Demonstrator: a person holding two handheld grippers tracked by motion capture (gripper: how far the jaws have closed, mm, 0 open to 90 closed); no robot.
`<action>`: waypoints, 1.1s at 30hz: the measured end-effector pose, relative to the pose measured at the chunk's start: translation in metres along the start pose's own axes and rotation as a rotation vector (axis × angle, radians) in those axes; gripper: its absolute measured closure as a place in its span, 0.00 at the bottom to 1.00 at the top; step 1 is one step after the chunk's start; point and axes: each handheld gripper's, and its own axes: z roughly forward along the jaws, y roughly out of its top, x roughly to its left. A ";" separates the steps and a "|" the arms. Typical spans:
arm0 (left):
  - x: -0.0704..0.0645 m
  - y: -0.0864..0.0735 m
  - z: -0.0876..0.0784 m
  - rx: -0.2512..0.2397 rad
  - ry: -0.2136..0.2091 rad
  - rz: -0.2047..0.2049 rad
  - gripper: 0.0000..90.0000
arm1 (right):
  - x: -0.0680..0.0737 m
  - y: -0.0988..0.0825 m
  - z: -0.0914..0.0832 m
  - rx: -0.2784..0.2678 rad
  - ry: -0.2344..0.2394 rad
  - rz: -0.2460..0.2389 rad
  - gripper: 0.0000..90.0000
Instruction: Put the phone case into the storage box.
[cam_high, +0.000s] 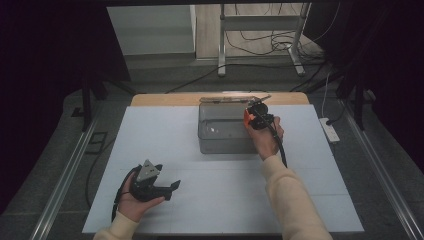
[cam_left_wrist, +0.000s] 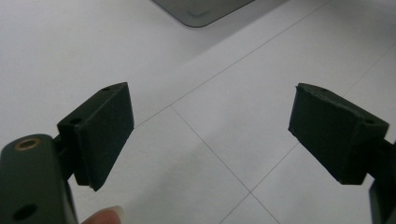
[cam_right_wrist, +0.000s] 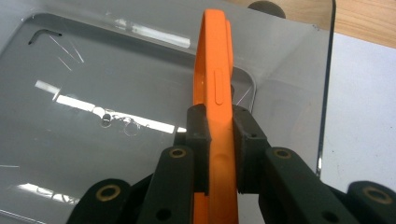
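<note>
The left gripper (cam_high: 172, 186) rests on the white table (cam_high: 210, 200), well short of the bin (cam_high: 222, 132) and off to its left, its jaws spread wide with nothing between them. It can stay parked there; the job at hand needs only one tool.

Closer to the bin, the right gripper (cam_high: 251, 116) hangs at the right-hand rim, clamped on an orange case (cam_right_wrist: 215, 93). The pads pinch the case by its thin edges, so it stands on end, its far end out over the clear, empty bin floor.

This looks like the case being put into the bin. To do it well, I'd lower it until the bottom edge is near the floor before letting go, since a drop from the rim could bounce it. Keeping it clear of the right wall matters too. The pinch is narrow, so a slow, steady wrist keeps it from twisting.
</note>
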 end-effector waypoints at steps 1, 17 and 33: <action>0.000 0.000 0.000 0.000 0.000 0.000 0.16 | 0.000 0.000 0.000 0.001 -0.002 -0.001 0.87; 0.000 0.000 0.000 0.002 -0.003 0.000 0.16 | 0.001 -0.001 0.001 0.015 -0.009 -0.013 0.87; 0.000 0.000 0.000 0.001 -0.003 0.000 0.16 | 0.003 -0.002 0.001 0.013 -0.029 -0.019 0.86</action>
